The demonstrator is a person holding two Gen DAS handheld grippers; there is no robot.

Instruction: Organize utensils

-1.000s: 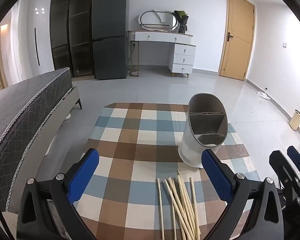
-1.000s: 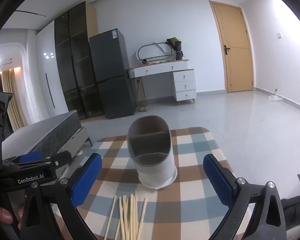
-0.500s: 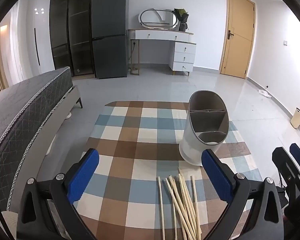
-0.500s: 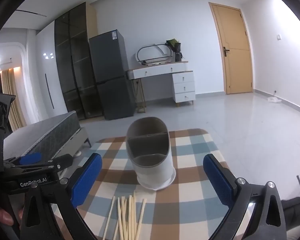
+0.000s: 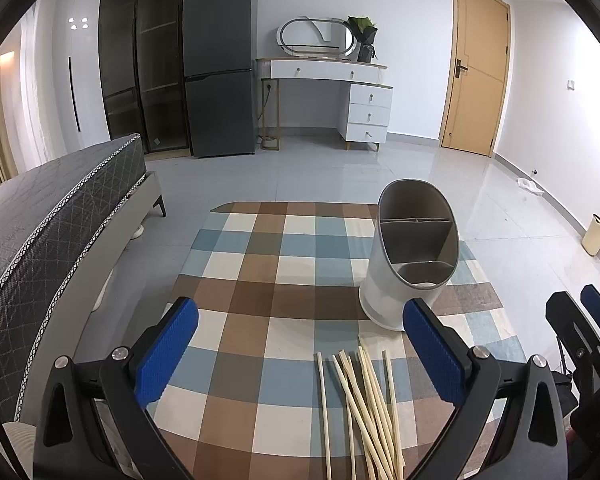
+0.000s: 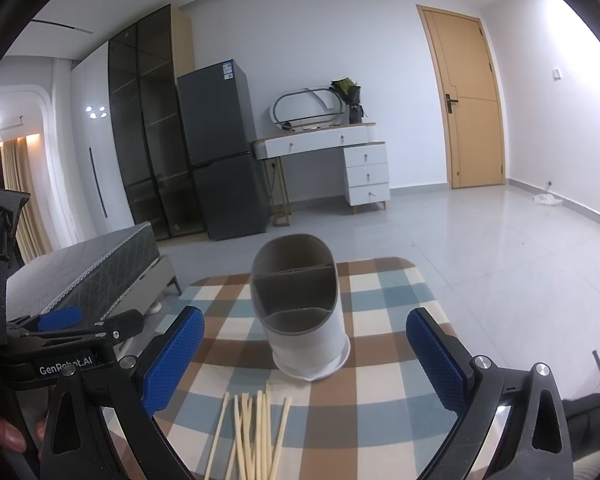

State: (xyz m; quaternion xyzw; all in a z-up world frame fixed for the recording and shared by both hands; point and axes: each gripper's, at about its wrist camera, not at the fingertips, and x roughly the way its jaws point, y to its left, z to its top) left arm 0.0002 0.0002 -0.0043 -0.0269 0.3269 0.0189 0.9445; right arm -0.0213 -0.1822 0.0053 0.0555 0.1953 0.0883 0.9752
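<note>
A table draped in a brown, blue and cream checked cloth [image 5: 260, 264] is seen from both wrist cameras. On it stands a white oval plastic utensil holder with a grey interior [image 5: 410, 264], upright and divided by partitions into compartments; all visible compartments look empty, and the exact number cannot be told. Just in front of the holder, on the near part of the cloth, a loose bundle of pale wooden chopsticks [image 5: 360, 408] lies flat, some crossing one another; its near ends run out of the bottom of both views.

The left gripper [image 5: 300, 344], black-framed with 2 blue textured pads, is held with its jaws spread wide and nothing between them, above the near edge of the cloth and slightly left of the chopsticks. The right gripper [image 6: 304, 354] is likewise spread wide and empty, with the holder framed between its pads farther back and the chopsticks below.

In the right wrist view the left gripper's body is seen at the left edge, with part of a hand [image 6: 4, 432] on it.

A dark grey refrigerator [image 5: 220, 68], a white dressing table with an oval mirror [image 5: 332, 76], a wooden door [image 5: 476, 72] and a grey quilted bed [image 5: 48, 216] are seen in the room behind.
</note>
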